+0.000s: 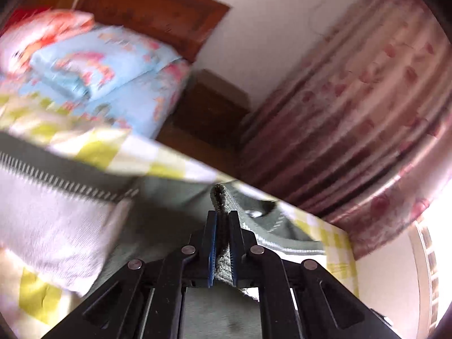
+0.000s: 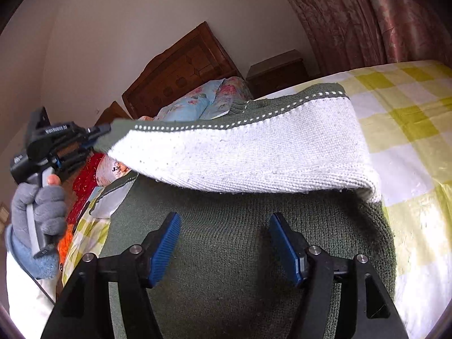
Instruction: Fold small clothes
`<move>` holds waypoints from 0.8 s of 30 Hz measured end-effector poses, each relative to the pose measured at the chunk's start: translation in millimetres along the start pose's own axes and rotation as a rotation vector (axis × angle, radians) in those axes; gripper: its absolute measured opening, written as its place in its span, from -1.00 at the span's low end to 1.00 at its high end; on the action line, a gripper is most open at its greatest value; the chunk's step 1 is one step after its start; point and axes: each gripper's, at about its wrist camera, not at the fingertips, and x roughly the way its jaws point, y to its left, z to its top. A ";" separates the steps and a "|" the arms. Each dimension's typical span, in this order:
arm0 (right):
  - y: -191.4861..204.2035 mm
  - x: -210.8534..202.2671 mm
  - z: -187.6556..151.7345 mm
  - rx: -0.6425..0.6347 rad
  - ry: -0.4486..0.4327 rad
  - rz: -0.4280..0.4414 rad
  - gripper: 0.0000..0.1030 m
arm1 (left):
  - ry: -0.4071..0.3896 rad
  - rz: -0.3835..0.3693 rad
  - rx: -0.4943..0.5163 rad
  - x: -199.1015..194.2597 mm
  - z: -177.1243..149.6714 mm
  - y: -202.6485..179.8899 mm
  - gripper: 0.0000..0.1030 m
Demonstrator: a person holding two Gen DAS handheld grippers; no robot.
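Note:
A small knitted sweater, dark green with a white panel [image 2: 254, 152] and a dotted trim, lies on the checked bed. My left gripper [image 1: 223, 217] is shut on a green edge of the sweater [image 1: 221, 197] and holds it lifted; in the right wrist view the left gripper [image 2: 99, 132] is at the left, pulling the white part over the green body [image 2: 226, 243]. My right gripper [image 2: 224, 243] is open and empty, just above the green body.
The bed has a yellow and white checked sheet [image 2: 409, 130]. Flowered pillows [image 2: 209, 99] lie against a wooden headboard [image 2: 180, 65]. A nightstand [image 2: 276, 70] and pink curtains [image 2: 367, 14] stand beyond. Red and orange items [image 2: 84, 180] lie at the left.

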 end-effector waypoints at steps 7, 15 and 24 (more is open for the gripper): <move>-0.6 0.1 -0.3 0.001 0.002 -0.006 1.00 | 0.009 0.034 -0.054 47.7 -43.2 62.5 -0.85; -2.4 -14.1 -1.2 0.036 -0.070 0.027 1.00 | -0.021 0.027 -0.043 42.8 -52.1 72.2 -0.75; -33.0 -16.7 4.3 0.219 -0.062 0.020 1.00 | -0.024 0.032 -0.034 39.7 -50.5 66.6 -0.72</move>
